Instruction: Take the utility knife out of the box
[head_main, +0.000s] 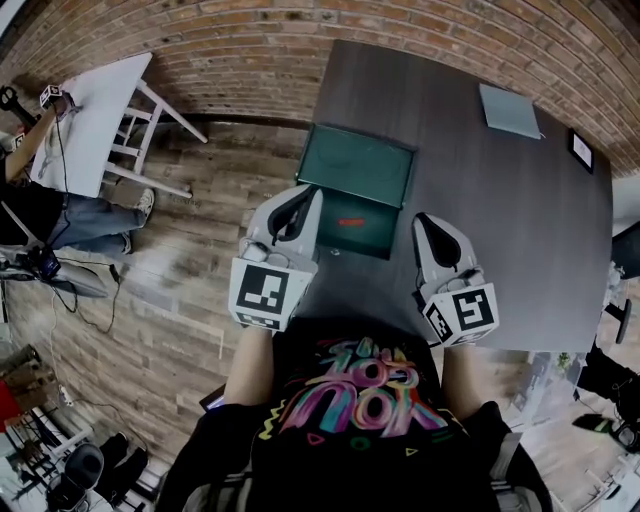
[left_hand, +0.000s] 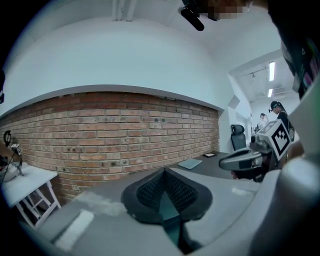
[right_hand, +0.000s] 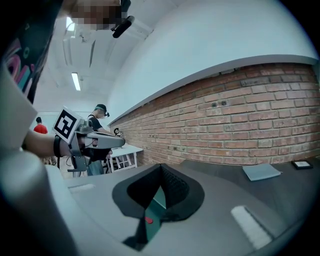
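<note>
A green box (head_main: 378, 236) stands open near the front of the dark table (head_main: 520, 230), its lid (head_main: 358, 165) raised on the far side. Inside lies the utility knife (head_main: 351, 221), a small red shape. My left gripper (head_main: 305, 192) is shut and empty, with its tip at the box's left edge. The right gripper (head_main: 426, 220), also shut and empty, hovers just right of the box. In the right gripper view the pads (right_hand: 172, 187) meet, and below them show the green box (right_hand: 159, 201) and the red knife (right_hand: 148, 220). The left gripper's pads (left_hand: 150, 192) meet too, with green (left_hand: 166, 206) behind.
A grey-blue flat pad (head_main: 509, 110) and a small dark framed item (head_main: 581, 150) lie at the table's far right. A brick wall (head_main: 250, 50) runs behind the table. A white side table (head_main: 90, 120) and a seated person (head_main: 70, 220) are off to the left.
</note>
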